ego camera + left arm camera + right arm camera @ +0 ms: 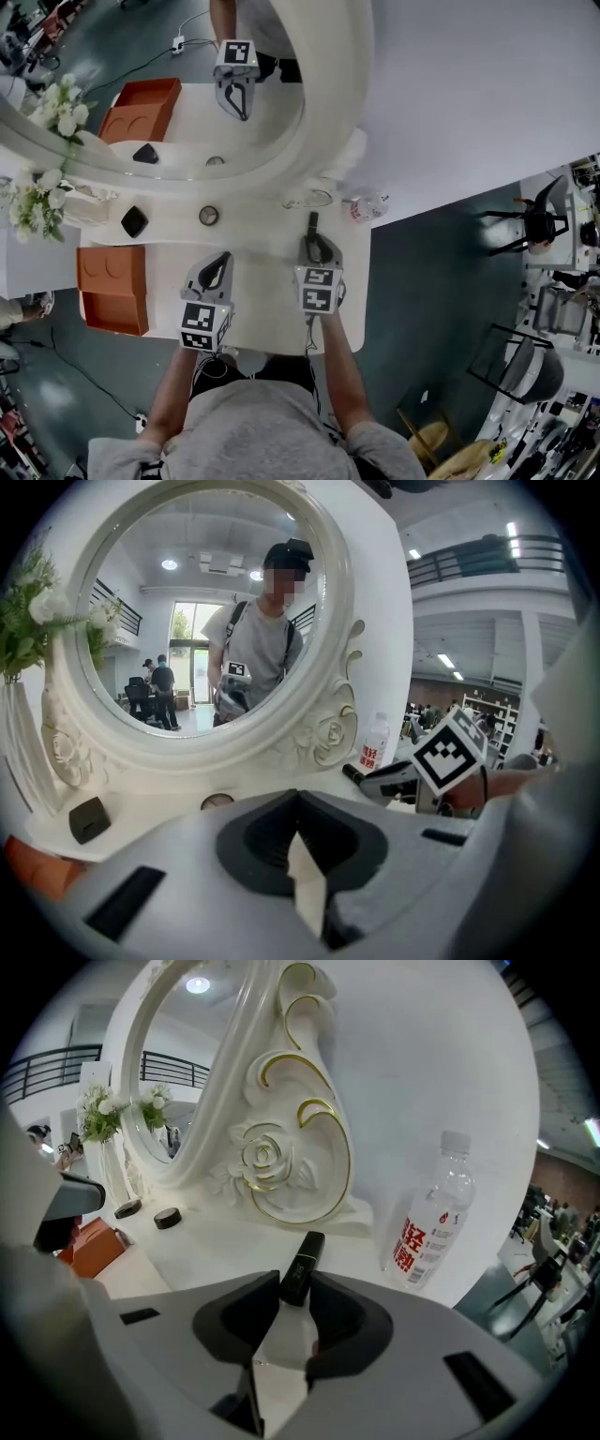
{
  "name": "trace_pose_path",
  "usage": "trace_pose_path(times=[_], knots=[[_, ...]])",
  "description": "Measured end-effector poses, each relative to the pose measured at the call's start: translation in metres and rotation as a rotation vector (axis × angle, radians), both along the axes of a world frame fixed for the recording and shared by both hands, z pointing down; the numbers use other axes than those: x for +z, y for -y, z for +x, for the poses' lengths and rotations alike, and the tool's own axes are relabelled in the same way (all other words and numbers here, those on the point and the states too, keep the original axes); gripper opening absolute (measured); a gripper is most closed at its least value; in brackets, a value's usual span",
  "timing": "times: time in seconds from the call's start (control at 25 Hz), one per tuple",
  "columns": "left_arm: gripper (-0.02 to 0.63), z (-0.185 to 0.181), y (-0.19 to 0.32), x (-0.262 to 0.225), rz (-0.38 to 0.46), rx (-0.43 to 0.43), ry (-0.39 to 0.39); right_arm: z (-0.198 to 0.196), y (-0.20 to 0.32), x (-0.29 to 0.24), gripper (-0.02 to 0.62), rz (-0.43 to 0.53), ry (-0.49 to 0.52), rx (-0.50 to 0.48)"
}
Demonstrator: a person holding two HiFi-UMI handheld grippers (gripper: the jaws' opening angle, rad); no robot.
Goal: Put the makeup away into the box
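Observation:
A slim black makeup tube lies on the white dressing table in front of the mirror's base. My right gripper is shut on its near end, and the tube sticks out ahead of the jaws. My left gripper hovers over the table to the left, shut with nothing in it. The open orange box sits at the table's left edge. Farther back on the table lie a black square compact and a small round compact.
A large white oval mirror fills the back of the table. A plastic water bottle stands at the right beside the mirror's base. A vase of white flowers stands at the far left. The table's right edge drops to the floor.

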State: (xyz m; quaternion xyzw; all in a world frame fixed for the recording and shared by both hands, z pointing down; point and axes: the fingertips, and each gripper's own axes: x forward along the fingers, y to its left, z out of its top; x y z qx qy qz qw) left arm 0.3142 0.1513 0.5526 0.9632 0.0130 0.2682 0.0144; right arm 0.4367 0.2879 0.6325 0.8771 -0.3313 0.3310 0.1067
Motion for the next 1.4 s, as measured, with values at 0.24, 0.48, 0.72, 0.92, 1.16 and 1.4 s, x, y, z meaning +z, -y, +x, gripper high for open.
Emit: trace_pose_path(times=[0.24,0.48,0.72,0.92,1.16,1.4], knots=[[0.0,-0.003,0.001,0.001,-0.001,-0.039,-0.003,0.004,-0.003,-0.001,0.103,0.021,0.001,-0.01],[0.0,-0.012,0.004,-0.001,-0.001,-0.083,-0.012,0.002,-0.003,-0.005,0.1,0.042,0.001,-0.028],[0.0,-0.025,0.016,-0.009,0.013,-0.13,-0.025,-0.004,0.004,-0.017,0.1,0.07,-0.023,-0.061],[0.0,-0.045,0.037,-0.019,0.021,-0.172,-0.045,-0.019,0.024,-0.033,0.099,0.105,-0.044,-0.101],[0.0,-0.068,0.066,-0.028,0.025,-0.211,-0.067,-0.047,0.058,-0.05,0.098,0.119,-0.059,-0.152],[0.0,-0.094,0.092,-0.036,0.025,-0.246,-0.087,-0.076,0.098,-0.067,0.1,0.136,-0.085,-0.214]])
